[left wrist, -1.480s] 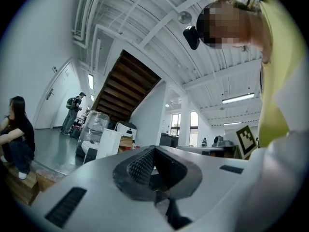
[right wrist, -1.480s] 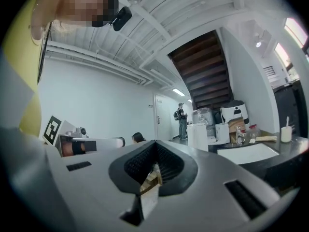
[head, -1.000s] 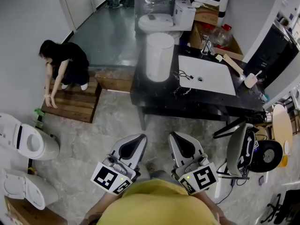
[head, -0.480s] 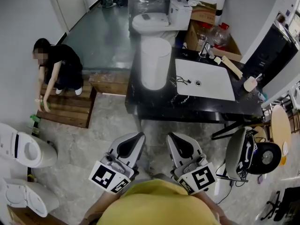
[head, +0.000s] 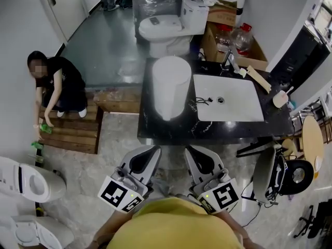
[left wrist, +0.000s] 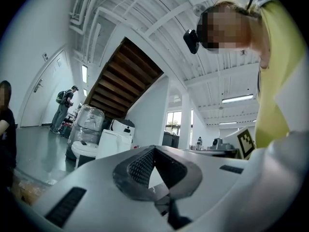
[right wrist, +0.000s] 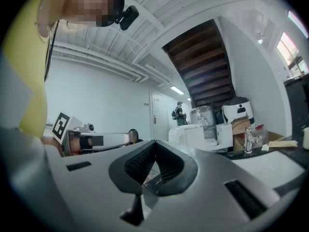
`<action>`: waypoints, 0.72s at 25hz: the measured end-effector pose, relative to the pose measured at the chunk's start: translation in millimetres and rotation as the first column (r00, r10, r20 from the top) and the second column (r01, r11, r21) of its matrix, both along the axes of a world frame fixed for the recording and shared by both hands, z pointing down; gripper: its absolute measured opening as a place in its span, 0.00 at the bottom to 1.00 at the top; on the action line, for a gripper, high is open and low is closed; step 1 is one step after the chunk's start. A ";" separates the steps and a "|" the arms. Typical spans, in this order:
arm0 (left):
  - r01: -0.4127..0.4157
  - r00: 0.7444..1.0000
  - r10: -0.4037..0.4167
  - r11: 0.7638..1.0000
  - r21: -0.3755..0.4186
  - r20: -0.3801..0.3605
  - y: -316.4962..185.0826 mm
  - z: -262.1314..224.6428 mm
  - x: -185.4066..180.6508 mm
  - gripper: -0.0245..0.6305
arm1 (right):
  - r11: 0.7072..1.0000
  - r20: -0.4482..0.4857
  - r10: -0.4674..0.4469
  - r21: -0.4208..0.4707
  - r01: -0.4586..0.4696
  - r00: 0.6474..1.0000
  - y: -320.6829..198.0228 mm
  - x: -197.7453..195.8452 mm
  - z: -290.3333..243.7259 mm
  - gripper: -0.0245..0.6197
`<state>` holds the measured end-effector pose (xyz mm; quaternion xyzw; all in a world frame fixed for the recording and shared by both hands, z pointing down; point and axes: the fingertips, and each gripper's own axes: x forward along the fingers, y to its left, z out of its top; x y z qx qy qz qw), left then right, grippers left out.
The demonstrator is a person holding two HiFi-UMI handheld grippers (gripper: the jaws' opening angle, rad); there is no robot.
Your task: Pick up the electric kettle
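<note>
A tall white cylinder [head: 170, 87] stands on the left part of a black counter [head: 171, 131]; I cannot tell whether it is the kettle. My left gripper [head: 150, 150] and right gripper [head: 194, 149] are side by side just short of the counter's near edge, both pointing at it. In the left gripper view the fingertips of the left gripper [left wrist: 154, 149] meet with nothing between them. The right gripper [right wrist: 155, 143] shows the same in its own view: shut and empty. Neither touches anything.
A white sink basin [head: 231, 98] with a faucet [head: 228, 60] fills the counter's right part. A toilet [head: 166, 27] and boxes stand behind. A person [head: 54, 87] crouches on a wooden pallet [head: 72, 126] at the left. Another toilet [head: 31, 178] sits lower left, a chair [head: 270, 175] lower right.
The counter with the white cylinder has come nearer in the head view, its edge now just ahead of both grippers. Both grippers have stayed shut and side by side.
</note>
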<state>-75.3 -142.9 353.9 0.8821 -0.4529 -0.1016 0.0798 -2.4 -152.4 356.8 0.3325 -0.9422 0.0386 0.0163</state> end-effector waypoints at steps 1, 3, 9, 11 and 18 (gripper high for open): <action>-0.014 1.000 0.014 1.000 0.003 0.001 -8.1 -0.7 -1.9 0.05 | 1.000 0.001 0.005 0.004 -0.005 1.000 -7.1 -3.2 -0.8 0.06; -0.041 0.999 0.041 0.999 0.010 0.003 -22.7 -1.5 -4.8 0.05 | 1.000 -0.002 0.013 0.012 -0.013 1.000 -19.4 -9.4 -1.5 0.06; -0.105 0.994 0.104 0.994 0.030 0.009 -56.0 -1.5 -11.6 0.05 | 0.997 0.008 0.059 0.042 -0.059 0.998 -48.9 -22.8 -2.9 0.06; -0.119 0.993 0.118 0.992 0.031 0.012 -62.9 0.6 -13.3 0.05 | 0.995 0.040 0.085 0.040 -0.087 0.996 -57.1 -26.0 -5.1 0.06; -0.136 0.991 0.136 0.990 0.026 0.008 -78.8 4.2 -16.2 0.05 | 0.996 0.033 0.088 0.027 -0.089 0.996 -70.5 -29.1 1.7 0.06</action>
